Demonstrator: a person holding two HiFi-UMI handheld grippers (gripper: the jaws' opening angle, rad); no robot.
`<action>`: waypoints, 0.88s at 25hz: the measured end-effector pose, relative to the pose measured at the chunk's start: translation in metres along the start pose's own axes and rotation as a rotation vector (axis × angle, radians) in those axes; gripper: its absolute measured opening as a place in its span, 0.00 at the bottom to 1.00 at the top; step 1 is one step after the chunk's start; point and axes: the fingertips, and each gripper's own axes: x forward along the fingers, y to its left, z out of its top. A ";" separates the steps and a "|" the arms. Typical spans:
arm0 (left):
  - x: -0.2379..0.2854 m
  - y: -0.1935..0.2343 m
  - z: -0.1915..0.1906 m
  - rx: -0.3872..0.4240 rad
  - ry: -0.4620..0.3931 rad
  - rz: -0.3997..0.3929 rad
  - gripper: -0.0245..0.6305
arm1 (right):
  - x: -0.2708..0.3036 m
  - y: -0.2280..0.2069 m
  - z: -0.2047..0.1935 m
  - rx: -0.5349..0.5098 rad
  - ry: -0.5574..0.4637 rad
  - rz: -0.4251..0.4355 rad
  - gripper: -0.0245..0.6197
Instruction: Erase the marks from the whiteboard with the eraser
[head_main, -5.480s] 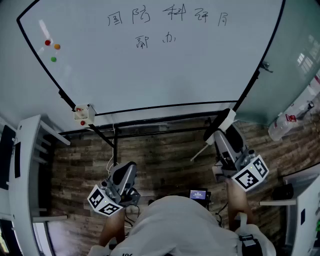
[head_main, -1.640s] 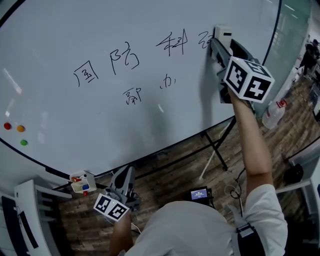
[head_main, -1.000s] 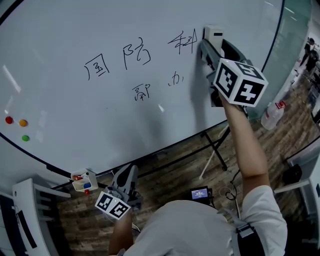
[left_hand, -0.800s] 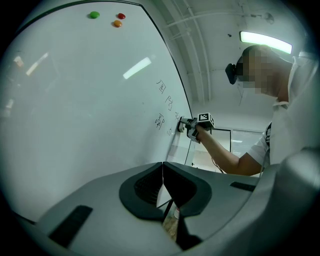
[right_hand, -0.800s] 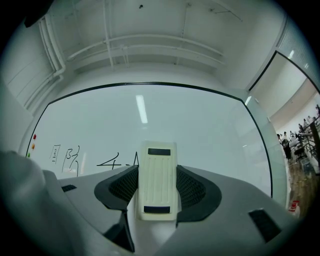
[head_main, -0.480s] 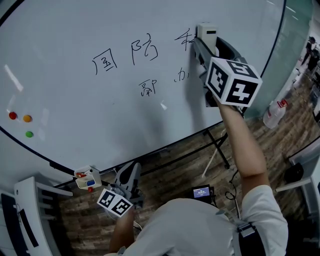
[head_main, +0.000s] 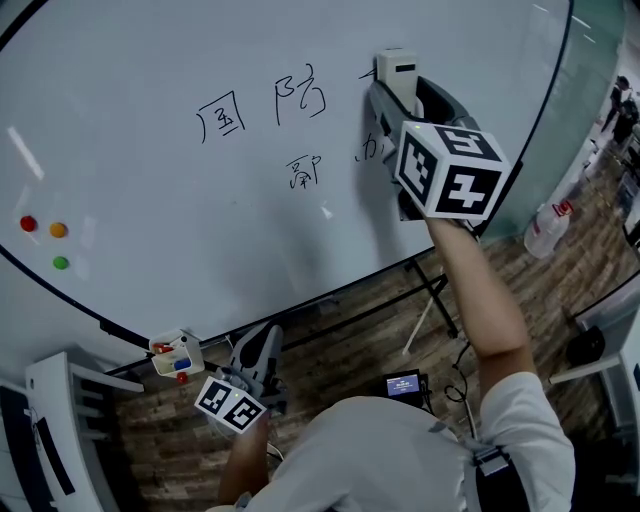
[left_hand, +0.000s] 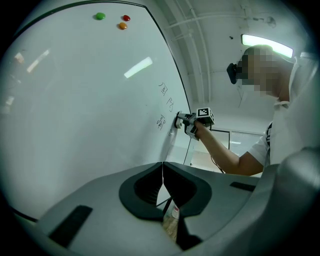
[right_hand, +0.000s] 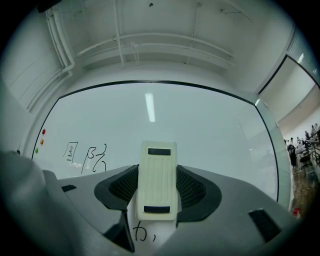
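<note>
The whiteboard (head_main: 180, 210) carries black handwritten marks: two characters in the top row (head_main: 262, 108) and two smaller ones below (head_main: 330, 162). My right gripper (head_main: 392, 95) is raised against the board and shut on the cream eraser (head_main: 397, 68), which presses on the top row just right of the second character. In the right gripper view the eraser (right_hand: 157, 170) sits between the jaws, with the top-row marks (right_hand: 85, 155) to its left and one small mark (right_hand: 142, 232) below. My left gripper (head_main: 262, 340) hangs low under the board, shut and empty (left_hand: 162, 169).
Three coloured magnets (head_main: 45, 235) stick at the board's left. A small marker holder (head_main: 175, 352) hangs on the frame's lower edge. The board's stand (head_main: 430, 290) rests on a wood floor, with a bottle (head_main: 545, 230) at right and a white shelf (head_main: 50, 430) at lower left.
My right gripper has slid the eraser leftward along the top row. The right-hand characters there are gone and the third is nearly covered. The left gripper stayed low.
</note>
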 end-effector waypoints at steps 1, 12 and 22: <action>-0.001 0.000 -0.001 -0.002 0.001 -0.001 0.04 | 0.000 0.005 0.000 -0.002 0.001 0.006 0.43; -0.008 0.003 0.001 -0.003 0.004 -0.002 0.04 | 0.000 0.038 -0.001 0.007 0.015 0.030 0.43; -0.023 0.013 0.002 -0.016 0.003 0.000 0.04 | 0.000 0.073 0.001 0.010 0.019 0.044 0.43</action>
